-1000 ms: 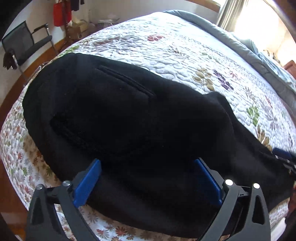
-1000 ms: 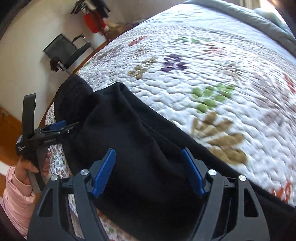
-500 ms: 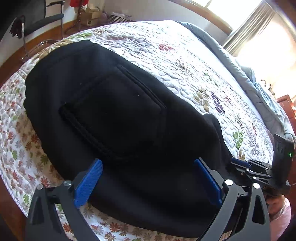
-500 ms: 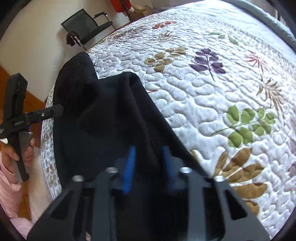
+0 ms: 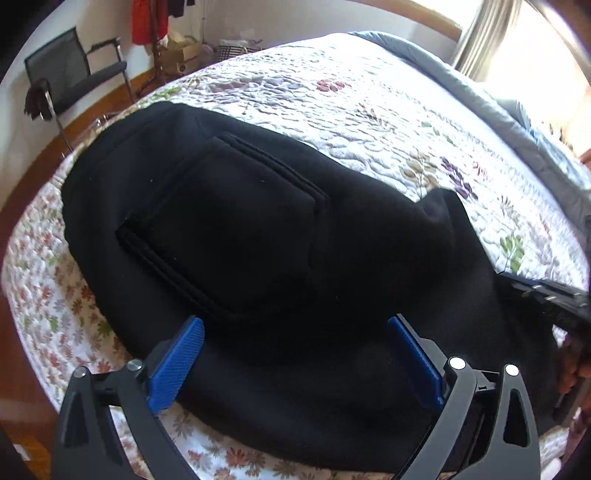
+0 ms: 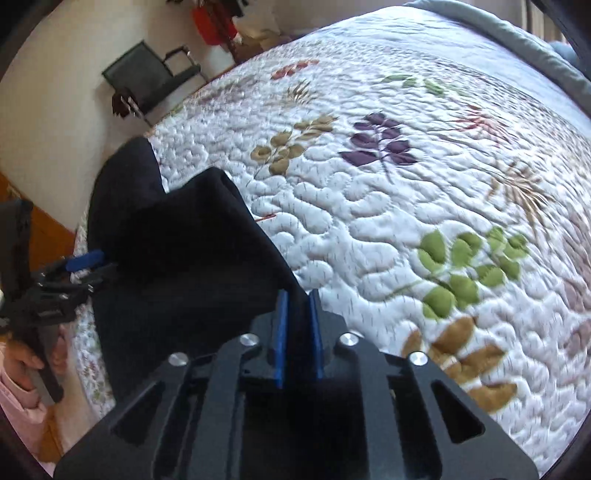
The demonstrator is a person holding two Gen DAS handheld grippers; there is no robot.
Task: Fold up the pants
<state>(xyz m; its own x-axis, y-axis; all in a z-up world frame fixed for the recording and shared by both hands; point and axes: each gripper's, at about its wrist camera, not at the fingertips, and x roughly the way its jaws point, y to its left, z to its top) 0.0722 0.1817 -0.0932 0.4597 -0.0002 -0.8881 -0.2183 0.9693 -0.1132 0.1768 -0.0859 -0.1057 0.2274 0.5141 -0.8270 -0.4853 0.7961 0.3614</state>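
Note:
Black pants [image 5: 258, 236] lie across the near edge of a quilted bed, back pocket facing up. They also show in the right wrist view [image 6: 177, 258]. My left gripper [image 5: 295, 354] is open, its blue pads on either side of the pants' near edge. My right gripper [image 6: 297, 325] is shut on a fold of the pants fabric, blue pads nearly together. The right gripper also shows at the right edge of the left wrist view [image 5: 546, 295], and the left gripper at the left edge of the right wrist view [image 6: 70, 273].
The bed carries a white floral quilt [image 6: 406, 184] with a grey blanket [image 5: 498, 110] along its far side. A black chair [image 5: 74, 85] stands on the wooden floor beyond the bed corner. A red garment [image 5: 146, 20] hangs by the wall.
My right gripper has closed on the pants fabric; a second ago it was open over it. My left gripper stays open at the near edge with only the view shifting.

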